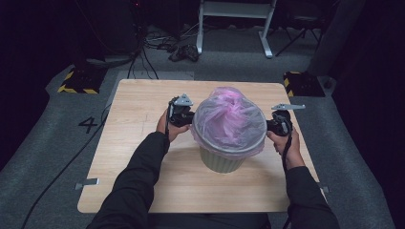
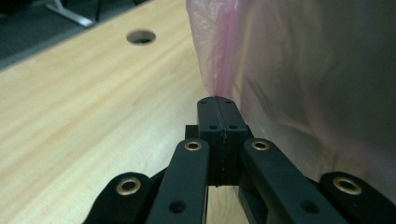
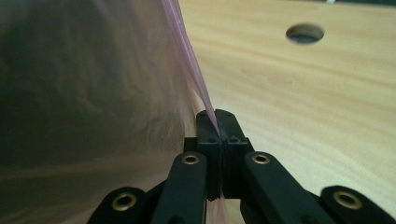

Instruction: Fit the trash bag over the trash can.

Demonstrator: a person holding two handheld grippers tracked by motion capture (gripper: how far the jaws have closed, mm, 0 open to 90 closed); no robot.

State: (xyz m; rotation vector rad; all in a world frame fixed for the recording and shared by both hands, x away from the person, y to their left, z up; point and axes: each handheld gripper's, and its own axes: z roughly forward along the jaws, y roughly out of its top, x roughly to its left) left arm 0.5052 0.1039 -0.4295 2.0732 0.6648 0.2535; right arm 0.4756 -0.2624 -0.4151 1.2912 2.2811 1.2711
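Dark grey carpet surrounds a pale wooden table (image 1: 143, 157), with cables and a white frame's legs on the floor beyond its far edge. Near the table's middle stands a small greenish bin (image 1: 220, 161), and a thin pink bag (image 1: 229, 121) is draped over its mouth, ballooning up into a dome above the rim. Whether anything lies inside the bin cannot be told; the film hides it, showing only crumpled pink folds.

At the bin's left side the left gripper (image 1: 184, 116) has its jaws pinched together on the bag's edge, a fold of pink film (image 2: 215, 79) rising straight out of the closed tips. At the bin's right side the right gripper (image 1: 278, 125) is likewise clamped on a pleat of the film (image 3: 196, 84).

Risks, as I judge them: the film is thin, so pulling down hard on both sides of the bin could tear it at the pinch points or slip it free. Uneven pull could tip the light bin or drag it across the table. Trapped air in the dome may keep the liner from seating
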